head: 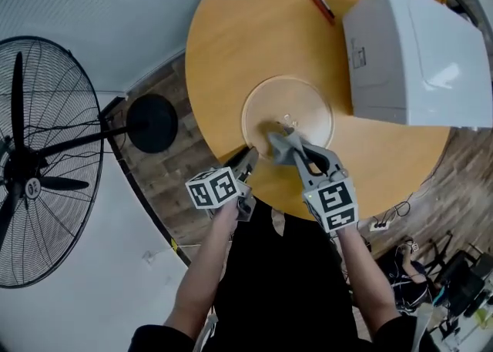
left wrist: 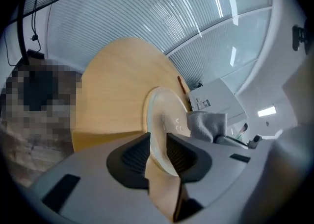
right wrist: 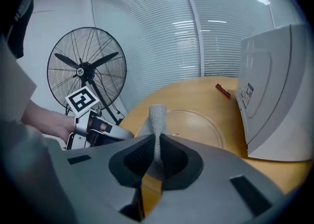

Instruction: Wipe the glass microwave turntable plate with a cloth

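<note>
Closest in, the right gripper [head: 286, 142] pinched a grey woven cloth [right wrist: 157, 120] between its pressed jaws, the bunched end touching the near rim of the round clear-glass turntable plate [head: 302, 104]. That plate lay flat near the front edge of the round wooden table [head: 254, 27], its face stretching away from the cloth, so the wiping stroke likely runs forward. Just beside it, the left gripper [left wrist: 157, 152] was clamped on the plate's near-left rim, seemingly to steady it. Beyond, to the right, stood a white box-shaped microwave [head: 408, 58].
</note>
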Action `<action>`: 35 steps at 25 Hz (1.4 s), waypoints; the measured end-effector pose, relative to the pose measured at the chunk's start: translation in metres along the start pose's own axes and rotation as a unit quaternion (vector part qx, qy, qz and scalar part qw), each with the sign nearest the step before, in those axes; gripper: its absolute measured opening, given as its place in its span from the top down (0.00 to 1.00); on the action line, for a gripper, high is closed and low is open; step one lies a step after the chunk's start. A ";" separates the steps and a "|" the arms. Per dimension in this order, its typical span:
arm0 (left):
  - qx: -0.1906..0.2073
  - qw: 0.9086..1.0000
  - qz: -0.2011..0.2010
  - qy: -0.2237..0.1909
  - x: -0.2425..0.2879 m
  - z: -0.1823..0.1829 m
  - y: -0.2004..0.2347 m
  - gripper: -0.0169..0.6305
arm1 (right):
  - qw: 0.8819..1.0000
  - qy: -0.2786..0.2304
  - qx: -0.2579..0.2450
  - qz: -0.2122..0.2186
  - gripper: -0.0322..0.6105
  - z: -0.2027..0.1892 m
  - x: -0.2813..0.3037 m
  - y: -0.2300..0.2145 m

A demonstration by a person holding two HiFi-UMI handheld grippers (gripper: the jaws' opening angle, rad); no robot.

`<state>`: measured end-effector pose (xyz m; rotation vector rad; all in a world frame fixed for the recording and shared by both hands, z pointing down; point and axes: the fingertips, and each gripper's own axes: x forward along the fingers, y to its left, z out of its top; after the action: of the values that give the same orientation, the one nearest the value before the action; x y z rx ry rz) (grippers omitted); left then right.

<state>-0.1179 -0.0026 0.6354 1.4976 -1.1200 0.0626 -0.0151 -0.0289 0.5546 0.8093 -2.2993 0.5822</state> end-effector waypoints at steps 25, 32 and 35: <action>-0.054 0.998 0.009 0.004 0.007 -0.004 0.010 0.92 | 0.994 0.081 -0.063 0.035 0.89 -0.043 0.067 0.048; -0.048 0.999 0.017 0.000 0.007 -0.005 0.012 0.93 | 0.990 0.105 -0.085 0.049 0.89 -0.061 0.077 0.058; -0.050 0.999 0.019 -0.004 0.007 -0.005 0.012 0.93 | 0.987 0.116 -0.097 0.058 0.89 -0.068 0.073 0.058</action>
<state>-0.1192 -0.0012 0.6500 1.3899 -1.1413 0.0268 -0.0706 0.0229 0.6411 0.4916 -2.1568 0.4670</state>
